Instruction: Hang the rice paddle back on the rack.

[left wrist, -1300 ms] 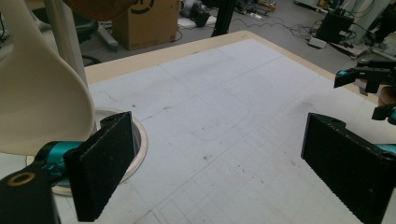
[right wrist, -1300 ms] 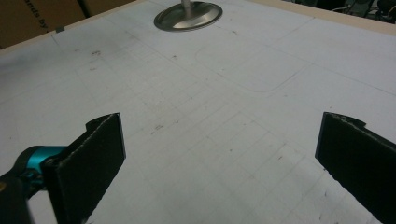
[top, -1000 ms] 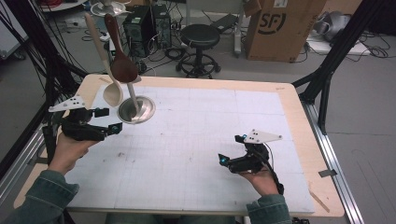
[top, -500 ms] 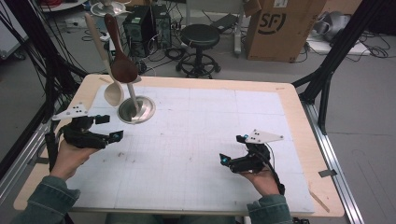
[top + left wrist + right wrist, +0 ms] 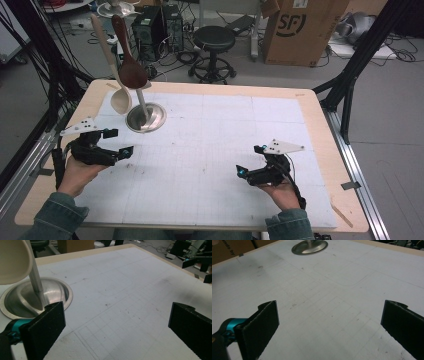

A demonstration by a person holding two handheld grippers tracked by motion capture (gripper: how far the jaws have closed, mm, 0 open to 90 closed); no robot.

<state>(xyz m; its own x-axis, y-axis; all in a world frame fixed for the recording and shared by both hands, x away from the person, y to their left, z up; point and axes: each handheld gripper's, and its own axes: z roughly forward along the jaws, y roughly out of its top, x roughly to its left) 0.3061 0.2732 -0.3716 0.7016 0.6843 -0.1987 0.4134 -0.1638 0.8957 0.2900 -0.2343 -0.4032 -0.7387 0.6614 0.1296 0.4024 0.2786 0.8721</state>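
A metal stand with a round base (image 5: 145, 118) and a slanted pole stands at the table's far left. A cream spoon (image 5: 120, 100) and a dark brown wooden spoon (image 5: 132, 74) hang from its top. My left gripper (image 5: 121, 141) hovers just in front of and left of the base, open; its jaws have just been opening, with nothing between them. In the left gripper view the base (image 5: 17, 302) and the cream spoon bowl (image 5: 12, 260) lie past the left gripper (image 5: 120, 325). My right gripper (image 5: 248, 160) is open over the mat at the front right, also empty (image 5: 332, 325).
A white gridded mat (image 5: 215, 150) covers the wooden table (image 5: 320, 125). Beyond the far edge stand a black stool (image 5: 214, 37), a cardboard box (image 5: 295, 30) and computer cases. Black frame posts (image 5: 350, 70) flank the table. The stand's base (image 5: 310, 247) lies far ahead of the right gripper.
My left hand has drawn back from the stand toward the table's front edge and sunk a little. The right hand has kept still.
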